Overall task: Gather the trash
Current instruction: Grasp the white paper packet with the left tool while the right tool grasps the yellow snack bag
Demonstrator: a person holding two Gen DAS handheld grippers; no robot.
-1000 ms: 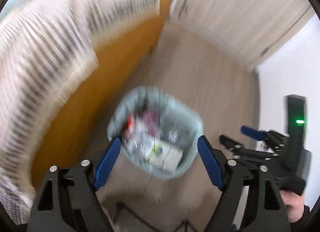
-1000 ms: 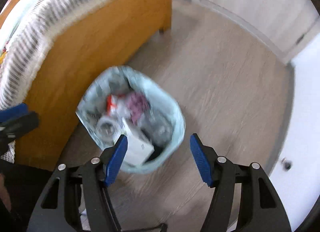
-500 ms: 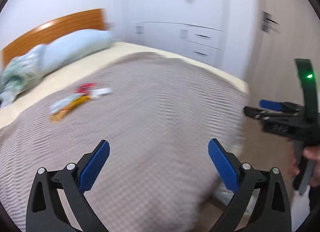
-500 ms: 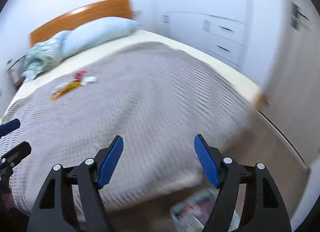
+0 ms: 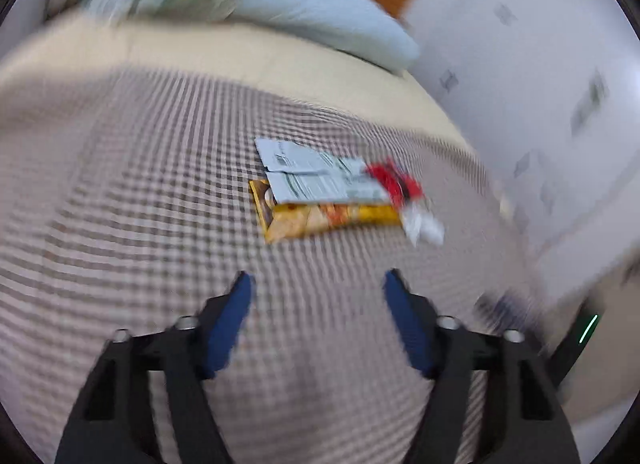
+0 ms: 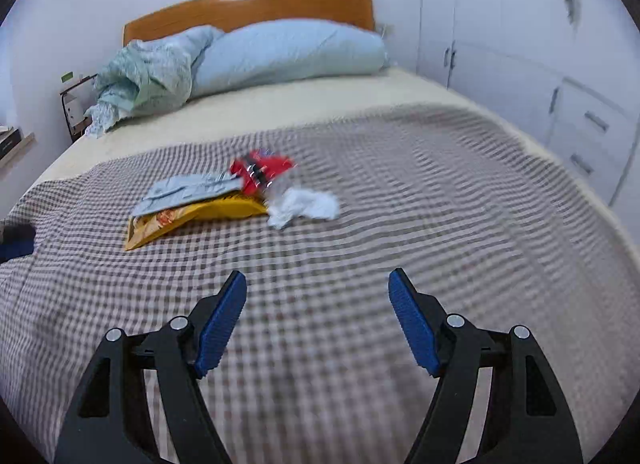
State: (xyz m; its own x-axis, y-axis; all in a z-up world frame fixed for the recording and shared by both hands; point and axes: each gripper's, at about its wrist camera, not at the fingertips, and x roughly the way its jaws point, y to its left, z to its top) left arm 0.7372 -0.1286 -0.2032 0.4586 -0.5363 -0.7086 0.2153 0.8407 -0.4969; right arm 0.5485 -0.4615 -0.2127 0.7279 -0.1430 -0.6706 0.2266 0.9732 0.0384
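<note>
Both the left gripper point(image 5: 316, 284) and right gripper point(image 6: 316, 284) hang wide open and empty above the checked brown-and-white blanket point(image 6: 400, 223). Near its middle lie a yellow snack bag point(image 6: 192, 217), grey printed wrapper point(image 6: 188, 191), red packet point(image 6: 262, 169) and, seemingly, crumpled white tissue point(image 6: 306, 203)

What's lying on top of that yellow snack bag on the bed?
A grey-white printed wrapper lies across the yellow snack bag, covering its far edge. A red wrapper sits by its right end. Anything beneath the bag is hidden.
</note>
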